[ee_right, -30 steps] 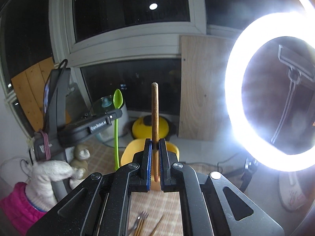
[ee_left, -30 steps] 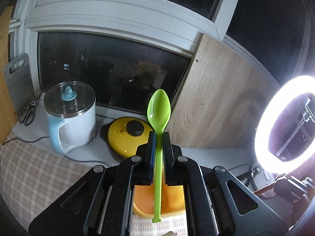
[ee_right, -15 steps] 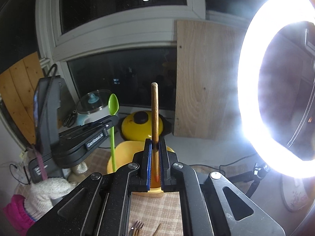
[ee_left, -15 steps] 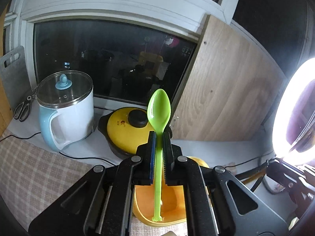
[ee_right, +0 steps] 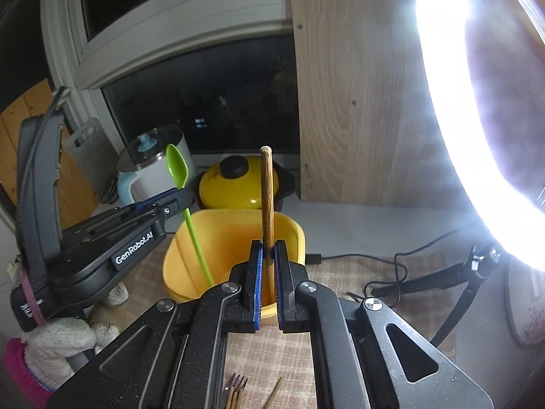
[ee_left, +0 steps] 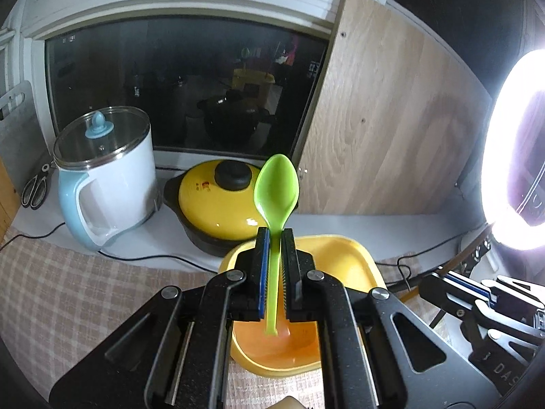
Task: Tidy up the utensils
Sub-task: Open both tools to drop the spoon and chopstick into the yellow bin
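Observation:
My left gripper (ee_left: 275,235) is shut on a green plastic spoon (ee_left: 276,187), bowl end up, its handle tip hanging inside the yellow container (ee_left: 357,259). In the right wrist view the same left gripper (ee_right: 177,197) holds the green spoon (ee_right: 177,167) with its handle slanting down into the yellow container (ee_right: 293,231). My right gripper (ee_right: 268,248) is shut on a wooden utensil handle (ee_right: 266,197), held upright, its lower end down inside the container. The right gripper's body (ee_left: 477,300) shows at the lower right of the left wrist view.
Behind the container stand a yellow lidded pot (ee_left: 218,201) and a white-and-blue kettle (ee_left: 105,177), with scissors (ee_left: 34,191) at far left. A bright ring light (ee_right: 477,102) and its stand (ee_right: 442,279) are on the right. Forks (ee_right: 235,392) lie on the checked cloth. A gloved hand (ee_right: 54,347) holds the left gripper.
Both grippers have sunk toward the yellow container, still holding their utensils. The spoon's handle tip and the wooden utensil's lower end now sit deeper inside it.

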